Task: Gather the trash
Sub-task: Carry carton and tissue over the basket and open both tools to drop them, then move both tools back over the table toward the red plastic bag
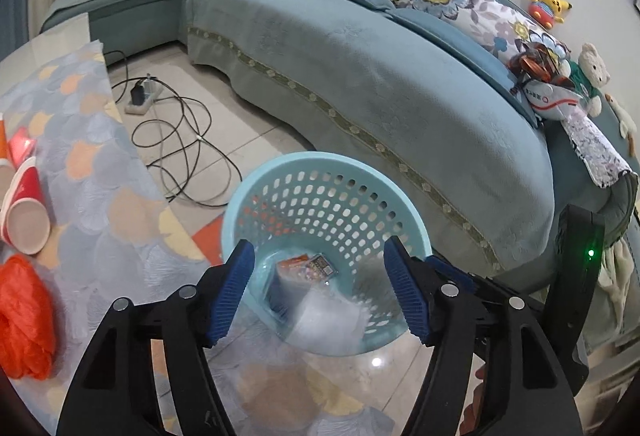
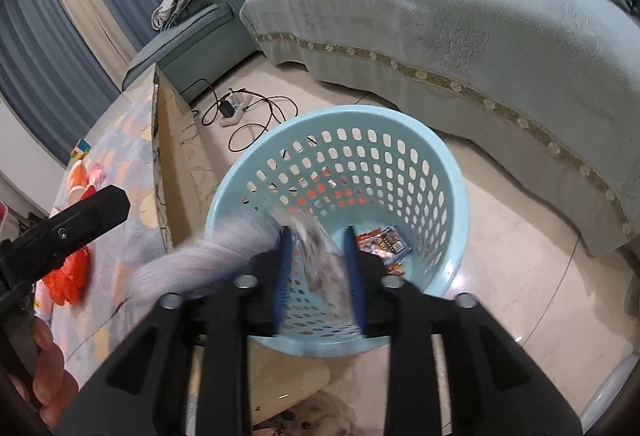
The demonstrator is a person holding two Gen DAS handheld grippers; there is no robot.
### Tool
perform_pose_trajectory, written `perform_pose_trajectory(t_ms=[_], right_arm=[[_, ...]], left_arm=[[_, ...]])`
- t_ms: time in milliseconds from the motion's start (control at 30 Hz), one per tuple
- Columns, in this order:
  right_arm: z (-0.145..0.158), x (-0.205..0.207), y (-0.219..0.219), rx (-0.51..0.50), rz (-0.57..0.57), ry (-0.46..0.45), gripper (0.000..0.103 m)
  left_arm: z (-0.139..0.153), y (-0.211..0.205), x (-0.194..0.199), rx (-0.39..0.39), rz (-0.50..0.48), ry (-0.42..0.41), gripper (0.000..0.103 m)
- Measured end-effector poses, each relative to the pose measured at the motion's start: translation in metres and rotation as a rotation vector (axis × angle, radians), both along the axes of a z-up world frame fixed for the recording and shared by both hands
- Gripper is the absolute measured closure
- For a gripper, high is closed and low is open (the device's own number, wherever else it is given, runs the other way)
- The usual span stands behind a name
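A light-blue perforated waste basket (image 1: 332, 172) stands on the tiled floor beside the table; it also shows in the right wrist view (image 2: 440, 164). A colourful snack wrapper (image 1: 310, 266) lies at its bottom, also seen in the right wrist view (image 2: 386, 242). My left gripper (image 1: 318, 288) is open and empty above the basket's near rim. A blurred clear plastic bag (image 1: 332, 316) hangs over the basket. My right gripper (image 2: 318, 268) sits over the basket with its jaws partly apart around that blurred plastic bag (image 2: 320, 260). On the table lie an orange plastic bag (image 1: 24, 320) and tipped red paper cups (image 1: 26, 212).
A teal sofa (image 1: 360, 68) with flowered cushions and plush toys curves behind the basket. A power strip (image 1: 142, 98) with tangled black cables lies on the floor. The table (image 1: 100, 164) has a patterned cloth and its edge is next to the basket.
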State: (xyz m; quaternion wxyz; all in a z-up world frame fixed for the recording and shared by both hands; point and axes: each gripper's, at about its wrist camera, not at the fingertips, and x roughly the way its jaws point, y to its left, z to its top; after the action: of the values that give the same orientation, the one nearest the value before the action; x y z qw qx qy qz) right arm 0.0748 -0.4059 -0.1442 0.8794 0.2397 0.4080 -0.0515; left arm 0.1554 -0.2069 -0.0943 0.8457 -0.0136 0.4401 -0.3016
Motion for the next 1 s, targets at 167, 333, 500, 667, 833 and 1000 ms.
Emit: perform_pose_trajectory(t_ms=[167, 333, 500, 667, 833, 1000], right_arm=[[0.003, -0.004, 0.002, -0.013, -0.007, -0.01, 0.051], [0.011, -0.005, 0.012, -0.032, 0.01, -0.024, 0.051], [0.025, -0.007, 0.024, -0.055, 0.034, -0.052, 0.051], [0.047, -0.009, 0.04, -0.081, 0.07, -0.095, 0.051], [0.074, -0.009, 0.069, -0.095, 0.142, -0.153, 0.051], [0.095, -0.004, 0.112, -0.121, 0.238, -0.202, 0.051]], left_arm=[[0.004, 0.006, -0.002, 0.004, 0.012, -0.021, 0.038], [0.013, 0.006, -0.014, 0.039, 0.015, -0.094, 0.038], [0.028, 0.011, -0.026, 0.055, 0.03, -0.174, 0.038], [0.052, 0.034, -0.037, 0.032, 0.074, -0.237, 0.038], [0.079, 0.075, -0.045, -0.023, 0.151, -0.273, 0.038], [0.097, 0.132, -0.054, -0.041, 0.247, -0.307, 0.038]])
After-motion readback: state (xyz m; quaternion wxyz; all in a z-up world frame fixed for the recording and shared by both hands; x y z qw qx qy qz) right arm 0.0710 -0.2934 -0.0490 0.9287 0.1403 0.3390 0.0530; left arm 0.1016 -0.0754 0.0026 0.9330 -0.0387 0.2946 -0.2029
